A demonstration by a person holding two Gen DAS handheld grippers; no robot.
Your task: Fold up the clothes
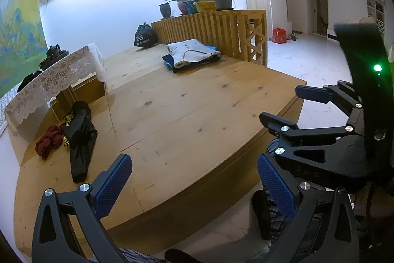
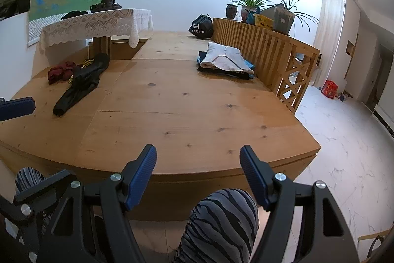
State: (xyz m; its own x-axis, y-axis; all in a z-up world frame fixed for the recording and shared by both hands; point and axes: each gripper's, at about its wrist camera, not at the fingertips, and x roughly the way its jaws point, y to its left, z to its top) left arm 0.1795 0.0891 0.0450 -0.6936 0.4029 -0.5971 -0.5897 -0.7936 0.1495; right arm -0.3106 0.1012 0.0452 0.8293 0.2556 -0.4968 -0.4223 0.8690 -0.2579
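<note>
A crumpled black garment (image 1: 80, 139) (image 2: 81, 83) lies at the left of the wooden platform (image 1: 184, 110) (image 2: 184, 115), with a dark red garment (image 1: 49, 141) (image 2: 60, 73) beside it. At the back right sits a folded stack (image 1: 192, 54) (image 2: 226, 61) topped by a pale grey buttoned piece. My left gripper (image 1: 194, 186) hangs open over the platform's front edge with nothing between its blue pads. My right gripper (image 2: 198, 176) (image 1: 280, 104) is open too, empty, just off the front edge. One left finger (image 2: 17, 106) shows at the left edge of the right wrist view.
A low table under a lace cloth (image 1: 56, 80) (image 2: 98, 24) stands back left. A black bag (image 1: 145, 37) and a slatted wooden rail (image 1: 209, 26) carrying potted plants line the back right. A person's leg in striped trousers (image 2: 219, 221) is below the right gripper. White tile floor (image 2: 344, 152) lies to the right.
</note>
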